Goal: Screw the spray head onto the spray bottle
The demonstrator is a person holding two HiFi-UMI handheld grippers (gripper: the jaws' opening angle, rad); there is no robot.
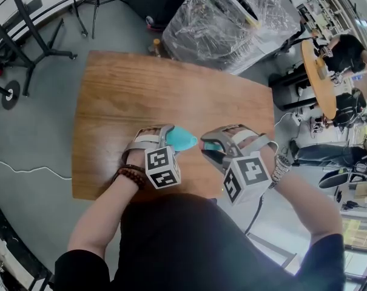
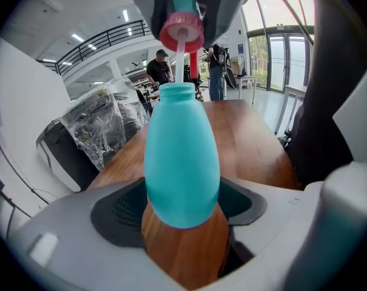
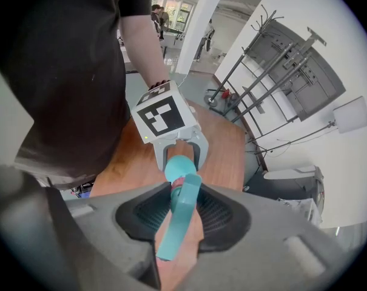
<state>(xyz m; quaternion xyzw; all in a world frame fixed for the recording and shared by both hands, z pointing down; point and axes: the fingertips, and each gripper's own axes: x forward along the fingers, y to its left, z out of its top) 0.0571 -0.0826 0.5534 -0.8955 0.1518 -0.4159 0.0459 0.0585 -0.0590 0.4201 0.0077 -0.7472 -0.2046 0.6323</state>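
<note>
– Teal plastic, light and thin-walled by the look of it. Your left gripper (image 2: 182, 210) has its jaws closed on the lower belly of the spray bottle (image 2: 182, 150), which is tilted and appears lifted off the surface (image 1: 141, 96). My judgement: it will dent under a hard squeeze and may spin in the pads once you twist.

– Where should I hold the other piece?

– As you have it. Your right gripper (image 3: 182, 206) has its jaws clamped on the spray head (image 3: 174, 229), just behind the pink collar (image 2: 182, 34). The head looks rigid but smooth, so a hold close to the collar should give you the turn.

– How do the two sit?

– The collar hangs just above the bottle's open mouth, not touching it. The white dip tube (image 2: 180, 56) runs down into the mouth. I judge the threads are not yet engaged.
</note>
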